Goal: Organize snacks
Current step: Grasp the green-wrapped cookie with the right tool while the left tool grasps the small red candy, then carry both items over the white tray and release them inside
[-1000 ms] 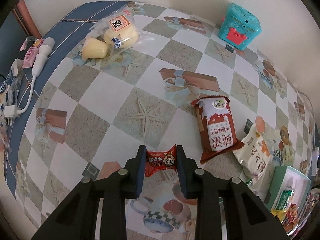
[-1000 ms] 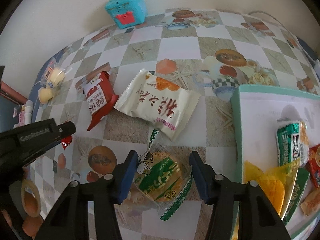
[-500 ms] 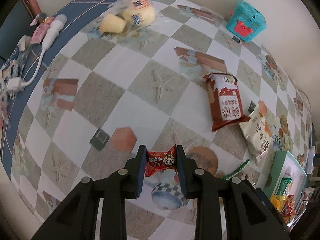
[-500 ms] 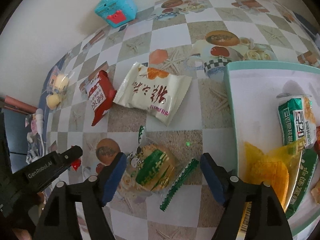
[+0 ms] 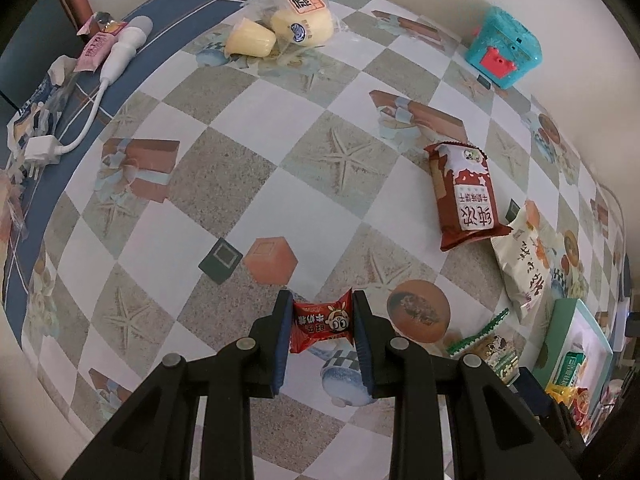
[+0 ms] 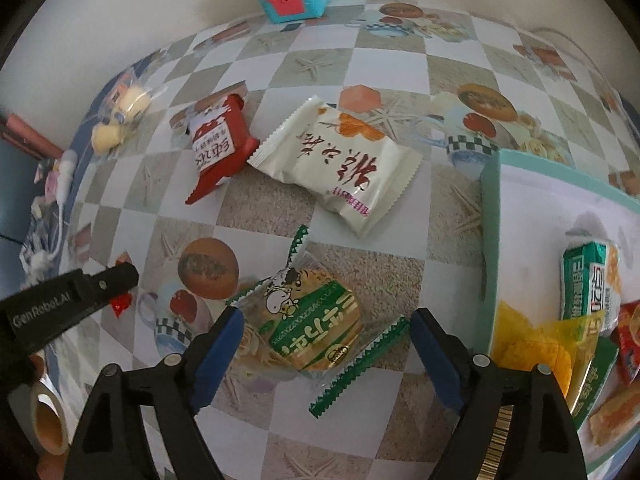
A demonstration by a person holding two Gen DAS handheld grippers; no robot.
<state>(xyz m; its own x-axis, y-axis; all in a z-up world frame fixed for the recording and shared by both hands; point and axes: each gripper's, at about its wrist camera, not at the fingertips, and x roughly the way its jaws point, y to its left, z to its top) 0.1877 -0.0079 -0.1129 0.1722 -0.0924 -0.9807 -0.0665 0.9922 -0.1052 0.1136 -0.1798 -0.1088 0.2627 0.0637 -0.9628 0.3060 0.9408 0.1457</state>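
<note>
Red candy (image 5: 322, 322) is sitting clamped between your left gripper (image 5: 322, 330) fingers, lifted off the desk (image 5: 256, 184) for carrying to the tray (image 6: 490, 200). Your right gripper (image 6: 322, 344) fingers are spreading wide around the green biscuit (image 6: 316, 330), lying just beside the tray's edge.

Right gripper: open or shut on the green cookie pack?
Open. The right gripper straddles the green cookie pack, which lies on the table with gaps on both sides.
</note>
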